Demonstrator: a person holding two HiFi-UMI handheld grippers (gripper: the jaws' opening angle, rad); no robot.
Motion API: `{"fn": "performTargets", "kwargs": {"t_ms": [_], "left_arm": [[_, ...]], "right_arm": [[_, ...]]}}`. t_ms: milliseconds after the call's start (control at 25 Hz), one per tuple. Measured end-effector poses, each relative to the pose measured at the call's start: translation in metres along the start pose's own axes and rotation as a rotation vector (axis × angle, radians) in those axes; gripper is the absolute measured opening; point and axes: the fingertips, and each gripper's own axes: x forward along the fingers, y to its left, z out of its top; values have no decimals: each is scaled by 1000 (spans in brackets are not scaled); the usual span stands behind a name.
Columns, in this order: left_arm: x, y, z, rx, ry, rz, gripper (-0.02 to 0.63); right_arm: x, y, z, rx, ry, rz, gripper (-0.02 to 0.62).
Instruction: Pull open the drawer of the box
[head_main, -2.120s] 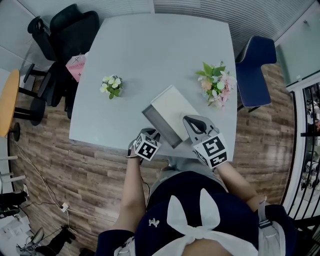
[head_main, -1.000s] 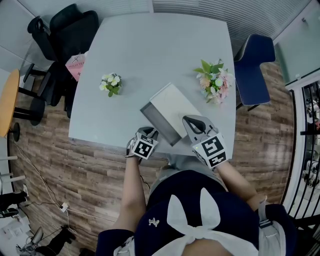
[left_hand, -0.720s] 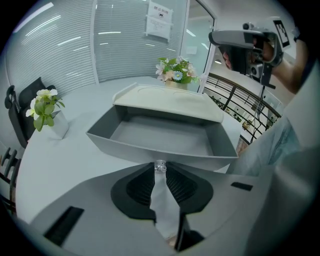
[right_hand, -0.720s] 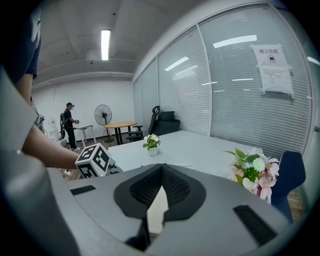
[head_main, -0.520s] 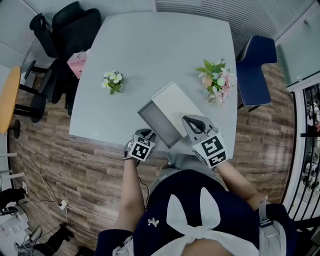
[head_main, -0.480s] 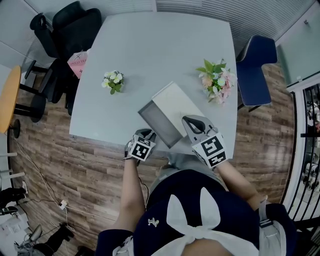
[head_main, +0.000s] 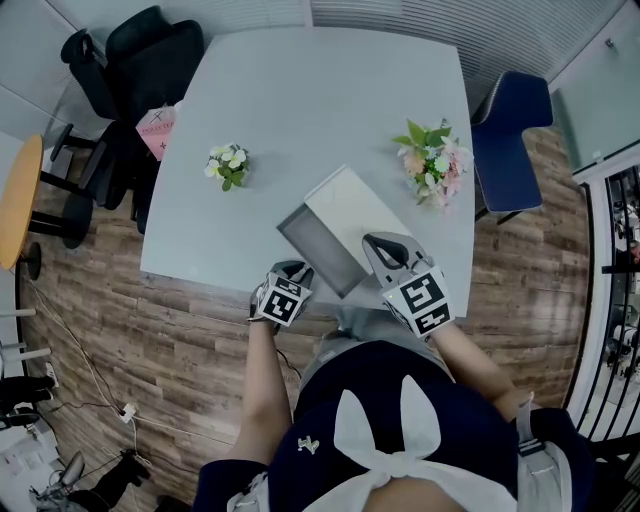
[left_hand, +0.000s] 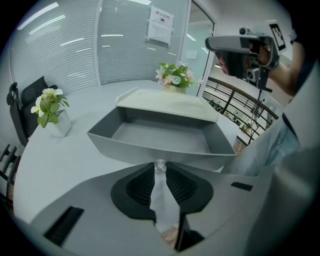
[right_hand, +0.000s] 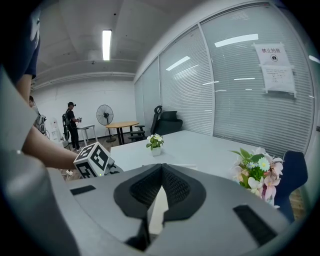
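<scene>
A white box lies on the grey table near its front edge. Its grey drawer stands pulled out toward the lower left, and in the left gripper view the drawer shows empty inside. My left gripper is shut on the small clear knob on the drawer front; in the head view the left gripper sits at the drawer's near end. My right gripper hovers over the box's near right end, its jaws shut on nothing, as the right gripper view shows.
A small pot of white flowers stands at the table's left, a pink bouquet at its right. A black chair is at the far left, a blue chair at the right. The table's front edge runs just under both grippers.
Since two seconds ago the left gripper has drawn back a little toward the lower left and the drawer has come out slightly further. Over the last half second nothing has visibly moved.
</scene>
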Motion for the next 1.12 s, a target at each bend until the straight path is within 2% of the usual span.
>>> {"fn": "performTargets", "kwargs": {"t_ms": [280,480,920,1120], "left_arm": [[-2,9,-18,16,41,18,84],[-10,10,-26,-10,1,15,84],[-2,6,-30,-21,18,24,84],[0,7,-30,-36,-9,31,84]], "right_arm": [[-1,-1,-4,-2,15,-4,5],[0,4,-6,-6,22,4,5],[2,10,-2,-17,15,15,5],[-2,14,-1,-18,12,17,6]]}}
